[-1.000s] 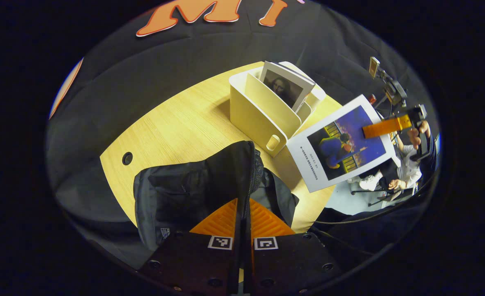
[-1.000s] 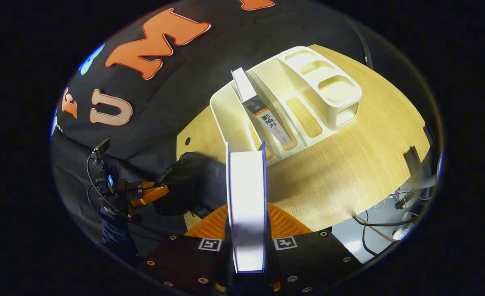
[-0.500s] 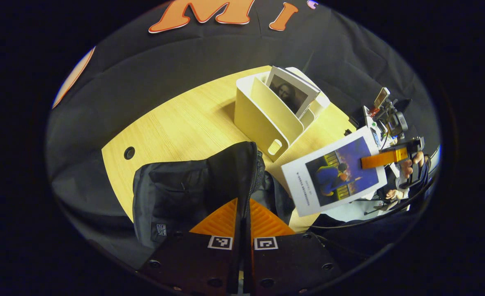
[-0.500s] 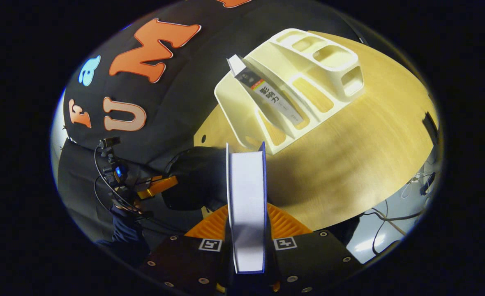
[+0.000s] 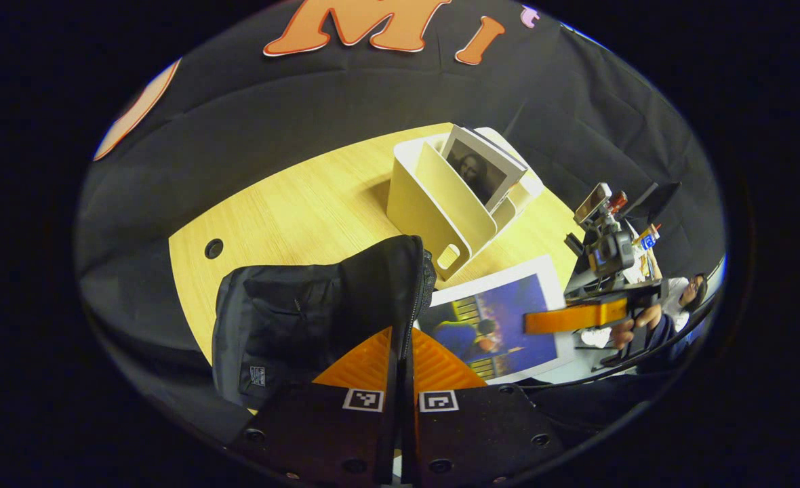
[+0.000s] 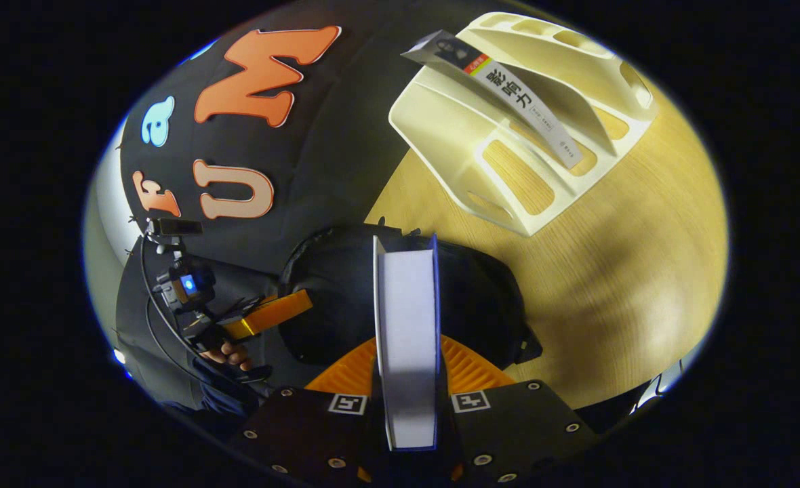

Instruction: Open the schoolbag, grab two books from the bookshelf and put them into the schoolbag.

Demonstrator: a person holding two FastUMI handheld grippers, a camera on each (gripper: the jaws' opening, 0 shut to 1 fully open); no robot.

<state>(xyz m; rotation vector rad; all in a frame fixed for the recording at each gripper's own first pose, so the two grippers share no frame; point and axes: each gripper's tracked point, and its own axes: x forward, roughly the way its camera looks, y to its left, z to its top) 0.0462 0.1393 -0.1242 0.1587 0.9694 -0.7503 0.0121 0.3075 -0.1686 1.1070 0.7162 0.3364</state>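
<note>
Since the earlier frames the blue-covered book (image 5: 502, 318) has dropped from beside the bookshelf (image 5: 441, 203) to just beside the black schoolbag (image 5: 305, 318), which sits at the near edge of the wooden surface (image 5: 291, 210). The right gripper (image 6: 405, 369) has its jaws clamped on this book, page edges facing the camera, directly over the bag's mouth. The left gripper (image 5: 400, 359) has its jaws closed tight on the bag's zipper edge, holding it up. A second book (image 5: 478, 169) leans in the bookshelf, farther back on the surface
</note>
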